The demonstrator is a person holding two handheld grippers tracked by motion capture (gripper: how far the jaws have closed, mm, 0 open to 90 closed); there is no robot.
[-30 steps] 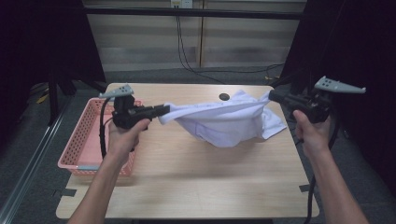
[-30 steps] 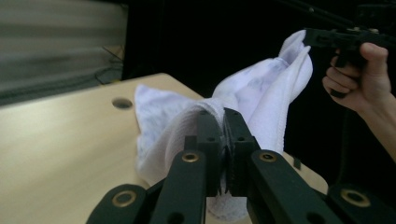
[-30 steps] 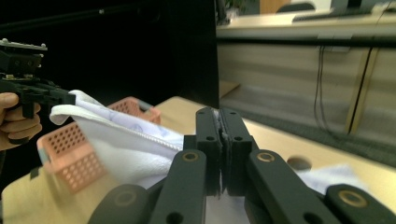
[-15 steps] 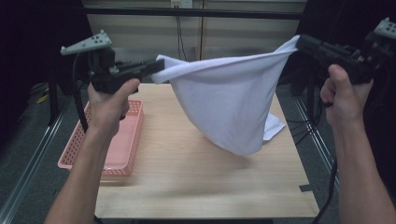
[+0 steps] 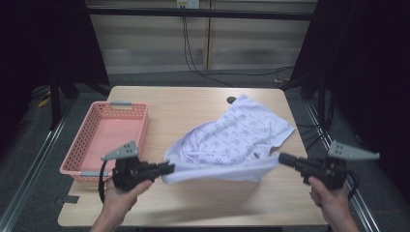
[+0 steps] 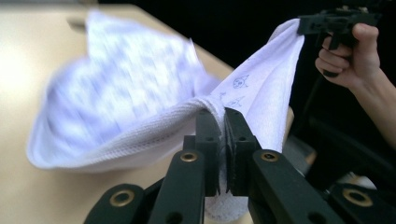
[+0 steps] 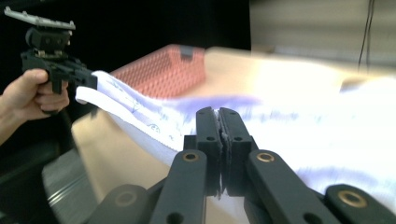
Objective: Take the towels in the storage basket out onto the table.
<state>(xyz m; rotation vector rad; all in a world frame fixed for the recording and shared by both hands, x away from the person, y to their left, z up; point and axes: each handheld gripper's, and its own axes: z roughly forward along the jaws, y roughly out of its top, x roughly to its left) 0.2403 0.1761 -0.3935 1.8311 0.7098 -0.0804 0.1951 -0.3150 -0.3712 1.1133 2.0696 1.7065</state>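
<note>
My left gripper [image 5: 167,168] has its jaws clamped on one corner of the printed white T-shirt [image 5: 232,140]; my right gripper [image 5: 283,159] pinches the other. The held hem runs left-right between them along the near desk [image 5: 193,108] edge, the body lying away from me.

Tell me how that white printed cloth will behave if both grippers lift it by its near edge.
The white printed cloth is probably floppy: it sags between the left gripper and the right gripper. It looks light, since thin pinches hold it. It likely won't slip, because its woven hem is clamped between shut fingers.
</note>
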